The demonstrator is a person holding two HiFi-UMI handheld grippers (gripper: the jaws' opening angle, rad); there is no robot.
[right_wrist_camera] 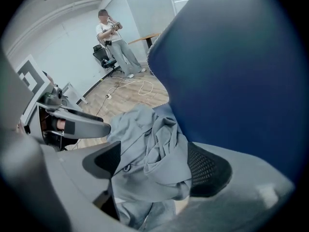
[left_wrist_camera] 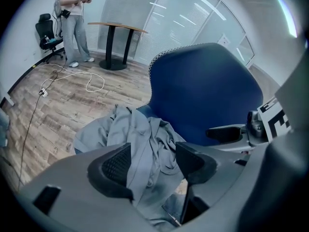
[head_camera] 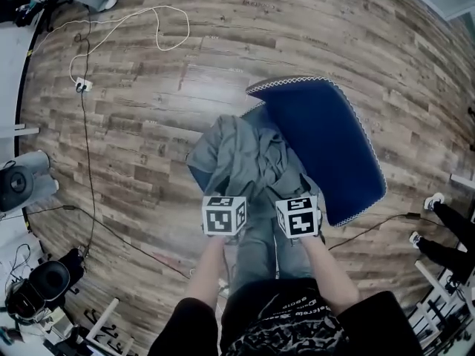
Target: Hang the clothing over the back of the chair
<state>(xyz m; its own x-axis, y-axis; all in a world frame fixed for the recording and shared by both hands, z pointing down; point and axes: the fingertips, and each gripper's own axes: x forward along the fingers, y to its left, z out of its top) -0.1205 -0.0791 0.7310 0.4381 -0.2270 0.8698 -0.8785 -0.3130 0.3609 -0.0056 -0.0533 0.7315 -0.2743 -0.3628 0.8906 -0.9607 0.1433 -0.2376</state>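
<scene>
1. Looking down in the head view, the grey clothing (head_camera: 245,162) is seen heaped on the blue chair (head_camera: 326,147), beside its backrest. The left gripper (head_camera: 224,215) and the right gripper (head_camera: 298,216) are held side by side over the near end of the cloth.
2. In the left gripper view, the left gripper (left_wrist_camera: 152,161) is shown with its jaws spread. A fold of the clothing (left_wrist_camera: 140,139) is seen between them, unpinched.
3. In the right gripper view, the right gripper (right_wrist_camera: 154,166) is likewise held apart around the bunched clothing (right_wrist_camera: 149,153), which is not clamped.

Wood floor (head_camera: 223,50) w/ blue chair (head_camera: 326,147) + white cable (head_camera: 154,7) on it; grey clothing (head_camera: 245,162) piled on chair.
</scene>
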